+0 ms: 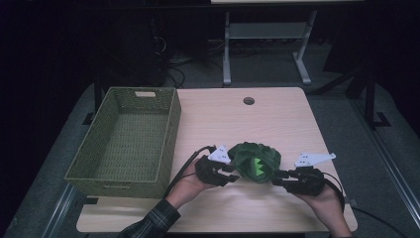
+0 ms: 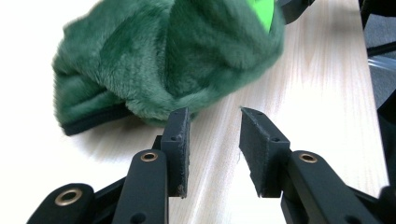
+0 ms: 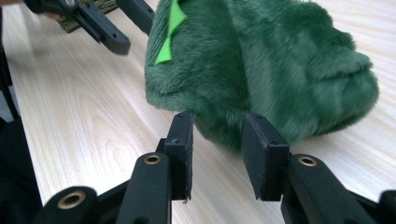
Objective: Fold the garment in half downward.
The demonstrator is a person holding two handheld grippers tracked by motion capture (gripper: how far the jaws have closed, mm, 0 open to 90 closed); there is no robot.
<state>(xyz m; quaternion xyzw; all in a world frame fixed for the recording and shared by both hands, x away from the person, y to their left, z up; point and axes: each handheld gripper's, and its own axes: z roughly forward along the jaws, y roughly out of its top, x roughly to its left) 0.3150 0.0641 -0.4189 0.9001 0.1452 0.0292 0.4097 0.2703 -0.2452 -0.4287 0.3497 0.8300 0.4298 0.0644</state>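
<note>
A dark green plush toy [image 1: 255, 162] with bright green felt spikes lies on the light wooden table [image 1: 257, 119], near its front edge. My left gripper [image 1: 233, 176] is at the toy's left side and my right gripper [image 1: 277, 177] at its right side. In the left gripper view the jaws [image 2: 215, 112] stand apart over bare wood, with the plush [image 2: 163, 60] just past the left jaw's tip. In the right gripper view the jaws [image 3: 217, 115] stand apart with the plush [image 3: 261, 65] bulging at their tips, and the pads do not press on it.
A woven green basket [image 1: 171, 134] with nothing in it stands on the table's left side, close to my left hand. A round cable hole [image 1: 248, 100] sits near the table's far edge. A desk frame [image 1: 267, 34] stands on the floor beyond.
</note>
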